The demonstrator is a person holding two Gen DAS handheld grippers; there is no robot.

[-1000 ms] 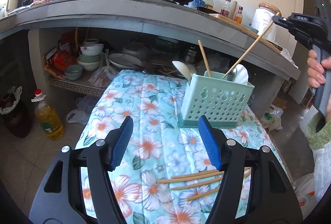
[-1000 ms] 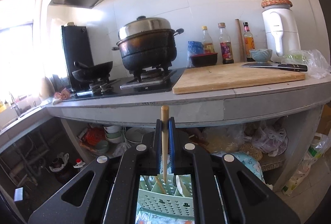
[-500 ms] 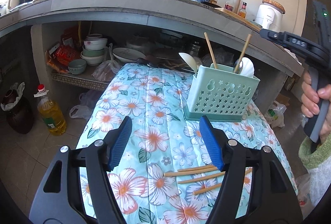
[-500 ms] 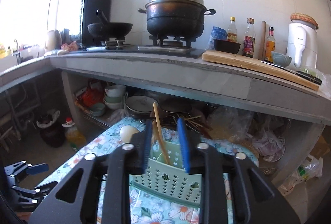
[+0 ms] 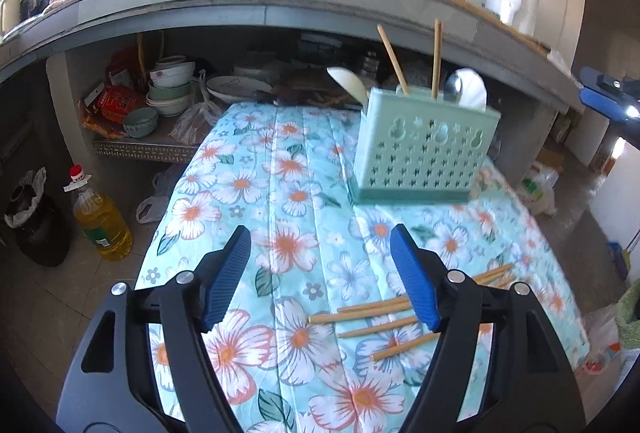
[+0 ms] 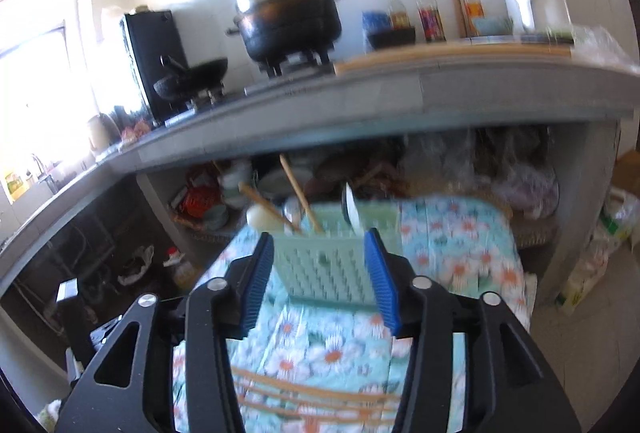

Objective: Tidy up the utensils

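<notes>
A second ago the right gripper (image 6: pixel 318 281) was clamped on a pale wooden chopstick held above the mint-green perforated plastic utensil holder (image 5: pixel 426 145); that chopstick now stands inside the holder, and the gripper has let go and dropped lower, its blue-padded jaws still opening with nothing between them, the holder seen just beyond the tips. The left gripper (image 5: pixel 320 273) has eased slightly down over the floral turquoise tablecloth (image 5: pixel 256 185), its jaws also spreading wider and empty. The holder sits toward the far right of the cloth, upright, and carries two upright wooden chopsticks (image 5: pixel 437 57), a white ceramic spoon (image 5: pixel 348 83) at its left end and what looks like a metal spoon with a white one (image 5: pixel 468 93) at its right end. Still loose on the cloth, near the right side and partly behind the left gripper's right finger, lies a small bundle of wooden chopsticks (image 5: pixel 372 317); at least four can be counted, though the finger hides part of the pile. So the task seems partly done: spoons and two sticks are stowed, the rest of the sticks await collection, probably one at a time
</notes>
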